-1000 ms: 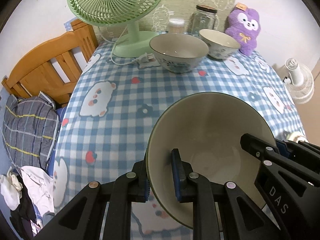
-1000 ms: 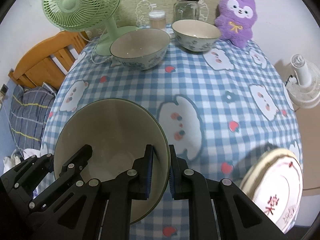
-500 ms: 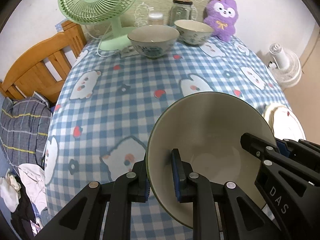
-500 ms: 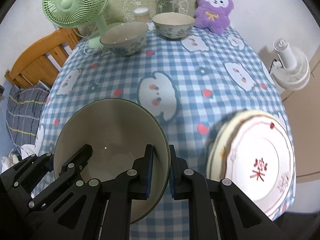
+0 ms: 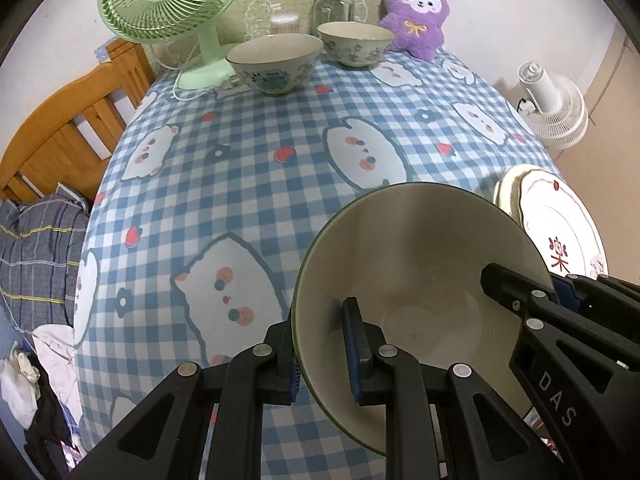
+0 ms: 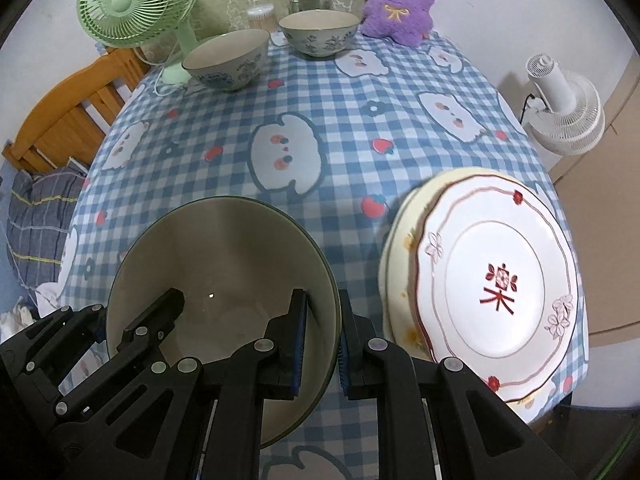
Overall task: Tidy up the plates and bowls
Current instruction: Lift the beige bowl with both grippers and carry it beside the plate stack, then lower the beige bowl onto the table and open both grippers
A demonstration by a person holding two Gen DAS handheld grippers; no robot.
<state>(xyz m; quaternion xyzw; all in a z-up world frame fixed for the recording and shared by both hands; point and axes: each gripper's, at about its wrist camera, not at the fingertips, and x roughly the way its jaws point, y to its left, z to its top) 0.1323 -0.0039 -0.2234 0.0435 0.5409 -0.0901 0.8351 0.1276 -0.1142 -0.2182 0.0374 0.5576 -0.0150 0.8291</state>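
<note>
A large cream bowl with a dark green rim (image 5: 416, 264) (image 6: 224, 256) hangs above the near part of the table, carried by both grippers. My left gripper (image 5: 324, 344) is shut on its left rim. My right gripper (image 6: 322, 340) is shut on its right rim. Two stacked plates (image 6: 496, 276) (image 5: 556, 228) lie at the table's near right edge, the top one white with a red pattern. Two patterned bowls (image 5: 274, 64) (image 5: 354, 42) stand apart at the far end.
A blue checked cloth (image 5: 248, 168) covers the table. At the back stand a green fan (image 5: 172, 4), a glass jar (image 5: 334, 4), a small container (image 5: 284, 24) and a purple plush toy (image 5: 416, 12). A wooden bed frame (image 5: 68, 120) is left, a white fan (image 5: 556, 112) right.
Both grippers have drawn back toward the table's near end with the bowl still held. The far bowls look smaller, and the stacked plates have come fully into view on the right.
</note>
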